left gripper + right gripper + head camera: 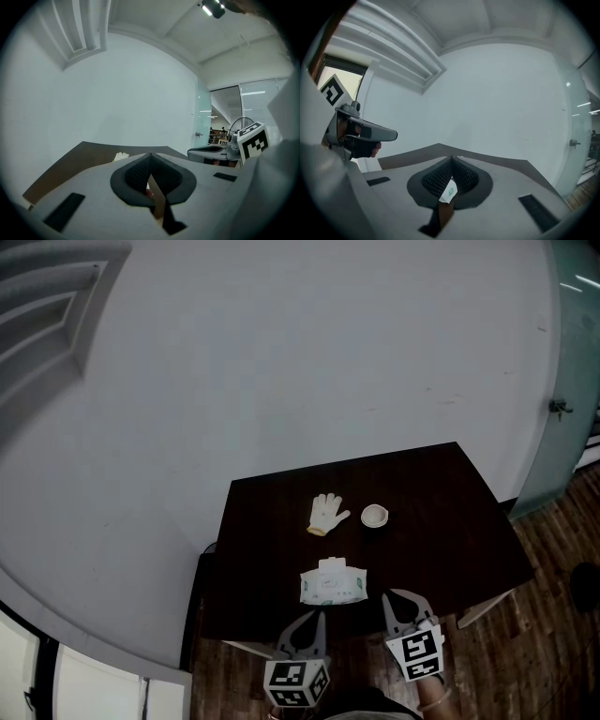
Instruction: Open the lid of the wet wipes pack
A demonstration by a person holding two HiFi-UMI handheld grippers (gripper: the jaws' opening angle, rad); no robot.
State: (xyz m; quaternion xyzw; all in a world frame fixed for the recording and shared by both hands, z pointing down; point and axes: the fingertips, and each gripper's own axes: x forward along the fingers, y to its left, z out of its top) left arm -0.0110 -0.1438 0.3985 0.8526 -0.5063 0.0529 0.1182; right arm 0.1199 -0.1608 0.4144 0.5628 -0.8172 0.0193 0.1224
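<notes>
1. Evidently the soft white-and-green wet wipes pack (333, 584) lay flat near the front edge of the dark table (262, 549), just ahead of both claws and touched by neither.
2. The left claw (314, 617) and right claw (394, 598) were pinched together, holding nothing.
3. It looked light, squashy and prone to sliding. I'd pin its body and catch the stiffer lid's lip.
4. Only the head view showed the whole pack. The right gripper view gave a sliver of it, and the left gripper view caught the white fabric glove (121, 156).
</notes>
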